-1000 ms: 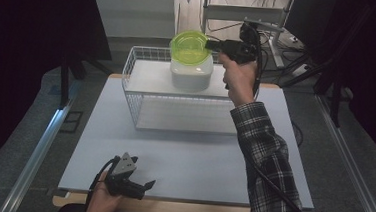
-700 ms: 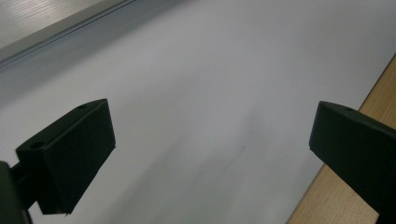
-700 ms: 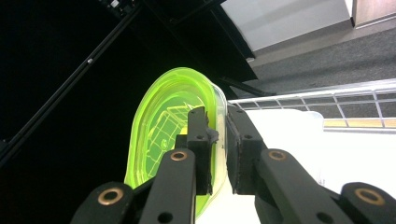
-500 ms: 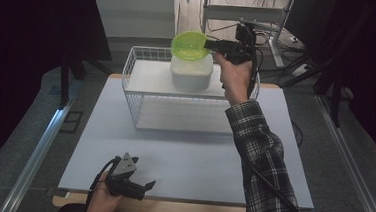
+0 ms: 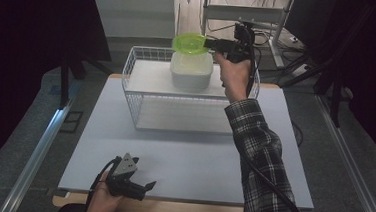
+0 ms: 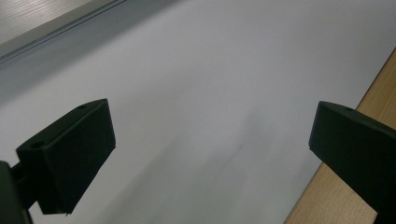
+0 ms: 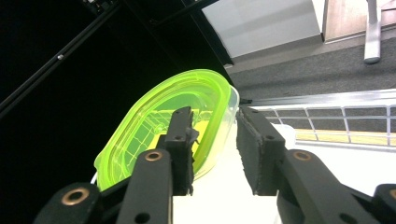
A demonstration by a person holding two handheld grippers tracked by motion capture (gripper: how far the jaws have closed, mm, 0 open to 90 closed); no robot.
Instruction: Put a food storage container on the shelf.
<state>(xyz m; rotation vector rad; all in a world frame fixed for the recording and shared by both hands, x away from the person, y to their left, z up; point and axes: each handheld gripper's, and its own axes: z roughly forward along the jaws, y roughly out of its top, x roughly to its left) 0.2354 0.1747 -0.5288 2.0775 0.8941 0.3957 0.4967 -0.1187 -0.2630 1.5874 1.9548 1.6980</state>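
My right gripper [image 5: 208,43] holds a translucent green lid [image 5: 189,43] by its rim, tilted in the air just above a milky white container [image 5: 191,70]. That container stands in a white wire basket [image 5: 128,68] at the back of the table. In the right gripper view the jaws [image 7: 215,135] pinch the green lid [image 7: 159,126] at its edge, one inside and one outside. My left gripper [image 5: 147,189] rests near the table's front edge, jaws wide apart [image 6: 210,140] with nothing between them.
A pale grey mat [image 5: 198,152] covers the table in front of the basket. The wooden table edge [image 6: 378,79] runs close by the left gripper. Metal rails [image 5: 37,150] flank the table, and shelving with cables [image 5: 262,21] stands behind.
The right gripper has lifted the green lid slightly higher above the container. The left gripper has stayed put.
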